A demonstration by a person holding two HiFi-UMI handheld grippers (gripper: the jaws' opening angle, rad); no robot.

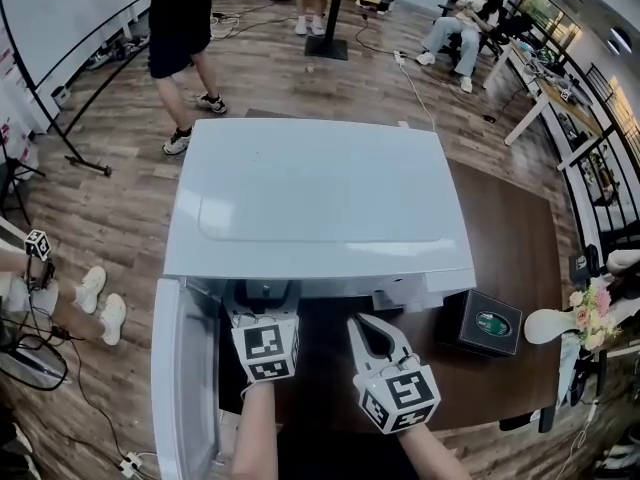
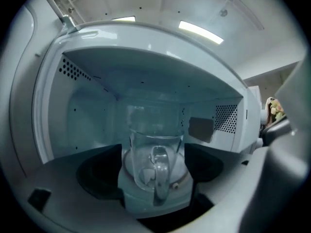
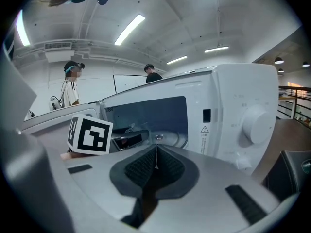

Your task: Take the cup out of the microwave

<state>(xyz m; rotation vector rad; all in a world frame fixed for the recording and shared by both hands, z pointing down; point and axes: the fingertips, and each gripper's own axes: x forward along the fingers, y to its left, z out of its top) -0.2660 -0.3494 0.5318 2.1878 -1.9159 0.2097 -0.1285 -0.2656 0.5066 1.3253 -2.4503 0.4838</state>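
Observation:
A clear glass cup [image 2: 155,152] with its handle turned toward me stands on the turntable inside the white microwave [image 1: 310,203]. My left gripper [image 2: 154,174] reaches into the cavity, open, with its dark pads [image 2: 99,178] on either side of the cup and a gap on both sides. In the head view the left gripper [image 1: 262,303] disappears under the microwave's front edge, and the cup is hidden. My right gripper [image 1: 368,330] hangs in front of the microwave, shut and empty; in the right gripper view its jaws [image 3: 156,165] meet in a line.
The microwave door [image 1: 180,388] hangs open to the left. The microwave stands on a dark table [image 1: 520,238], with a black box [image 1: 486,323] and a white vase of flowers [image 1: 560,323] to its right. A person's legs [image 1: 185,78] stand beyond the microwave.

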